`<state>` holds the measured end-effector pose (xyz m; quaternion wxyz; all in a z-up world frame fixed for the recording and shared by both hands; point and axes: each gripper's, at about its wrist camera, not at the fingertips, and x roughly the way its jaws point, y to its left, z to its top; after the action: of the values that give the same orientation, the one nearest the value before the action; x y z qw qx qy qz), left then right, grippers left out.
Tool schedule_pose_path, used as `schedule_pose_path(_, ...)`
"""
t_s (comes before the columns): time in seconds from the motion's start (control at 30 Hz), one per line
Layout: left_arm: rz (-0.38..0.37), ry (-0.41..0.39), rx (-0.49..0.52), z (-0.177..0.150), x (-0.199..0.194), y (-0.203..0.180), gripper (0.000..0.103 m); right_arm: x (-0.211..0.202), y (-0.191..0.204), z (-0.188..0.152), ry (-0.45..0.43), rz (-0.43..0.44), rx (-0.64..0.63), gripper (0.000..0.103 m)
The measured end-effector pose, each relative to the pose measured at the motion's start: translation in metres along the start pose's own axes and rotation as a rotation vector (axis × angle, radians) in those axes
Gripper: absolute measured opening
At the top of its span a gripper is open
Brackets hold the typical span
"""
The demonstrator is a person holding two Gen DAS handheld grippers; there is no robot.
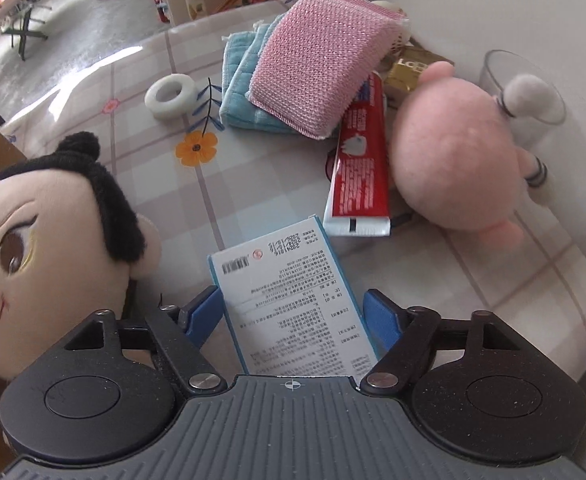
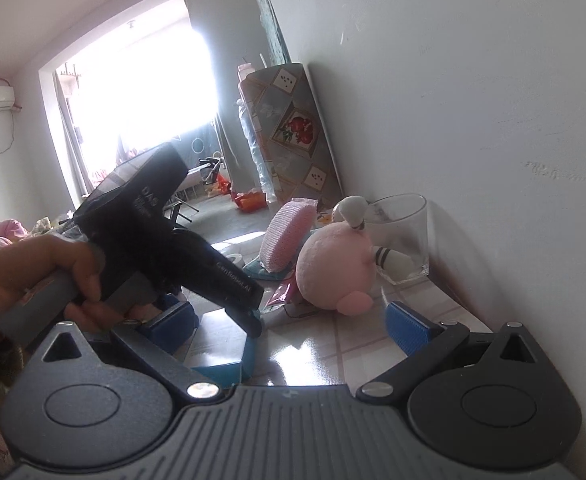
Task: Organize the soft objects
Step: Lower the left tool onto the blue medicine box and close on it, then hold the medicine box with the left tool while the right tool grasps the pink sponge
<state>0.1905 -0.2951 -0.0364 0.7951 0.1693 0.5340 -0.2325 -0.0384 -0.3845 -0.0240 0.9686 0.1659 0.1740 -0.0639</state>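
Right up close, the left gripper [image 1: 293, 308] has a white printed box [image 1: 285, 296] pinched between its blue fingers, pads against both long edges. Just left of it lies a black-haired doll [image 1: 53, 248], face up on the checked tablecloth [image 1: 253, 184]. Over on the other side, the right gripper [image 2: 289, 320] has its fingers spread wide with nothing between them. Further out there's a red toothpaste tube [image 1: 361, 160], and a round pink plush [image 1: 457, 152] touching it, next to a clear glass [image 1: 533, 92] by the wall. Behind those, a pink sponge [image 1: 321, 68] sits on folded blue cloths [image 1: 241, 80], with a white tape roll [image 1: 171, 96] nearby.
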Motion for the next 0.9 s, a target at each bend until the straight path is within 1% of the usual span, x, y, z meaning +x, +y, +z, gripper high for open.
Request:
schedule_pose_path(0.03,-0.002,-0.014,0.011,-0.005,-0.004,-0.001,0.064,-0.003,0.000,0.000,0.000,-0.003,-0.003,0.103)
schedule_pose_path(0.07,-0.005,-0.021,0.015,-0.010,-0.008,-0.002,0.061,-0.006,-0.001,-0.001,0.000,-0.006,-0.007,0.103)
schedule_pose_path(0.17,-0.052,-0.033,-0.014,-0.027,-0.017,0.002,0.061,-0.016,-0.003,-0.003,-0.003,-0.018,-0.010,0.103)
schedule_pose_path(0.23,-0.066,-0.051,-0.027,-0.039,-0.021,0.005,0.061,-0.022,-0.005,-0.004,-0.004,-0.027,-0.007,0.103)
schedule_pose_path(0.33,-0.088,-0.097,-0.033,-0.056,-0.027,0.007,0.063,-0.028,-0.008,-0.008,0.002,-0.050,0.001,0.103)
schedule_pose_path(0.4,-0.116,-0.131,-0.041,-0.061,-0.031,0.011,0.071,-0.031,-0.010,-0.009,0.014,-0.064,0.005,0.103)
schedule_pose_path(0.47,-0.126,-0.173,-0.055,-0.062,-0.034,0.014,0.087,-0.033,-0.010,-0.010,0.024,-0.076,0.002,0.103)
schedule_pose_path(0.53,-0.104,-0.212,-0.050,-0.059,-0.035,0.013,0.092,-0.035,-0.008,-0.009,0.028,-0.086,-0.014,0.103)
schedule_pose_path(0.57,-0.087,-0.220,-0.039,-0.055,-0.033,0.011,0.092,-0.036,-0.006,-0.008,0.029,-0.092,-0.024,0.103)
schedule_pose_path(0.7,-0.024,-0.166,0.028,-0.045,-0.014,-0.003,0.092,-0.041,0.003,-0.003,0.026,-0.108,-0.053,0.103)
schedule_pose_path(0.8,0.020,-0.154,0.043,-0.041,-0.002,-0.012,0.089,-0.048,0.011,0.000,0.008,-0.113,-0.076,0.103)
schedule_pose_path(0.87,0.058,-0.177,0.048,-0.044,-0.003,-0.015,0.079,-0.054,0.017,0.003,-0.014,-0.123,-0.100,0.103)
schedule_pose_path(0.9,0.071,-0.186,0.050,-0.046,-0.003,-0.016,0.076,-0.057,0.019,0.006,-0.028,-0.130,-0.115,0.103)
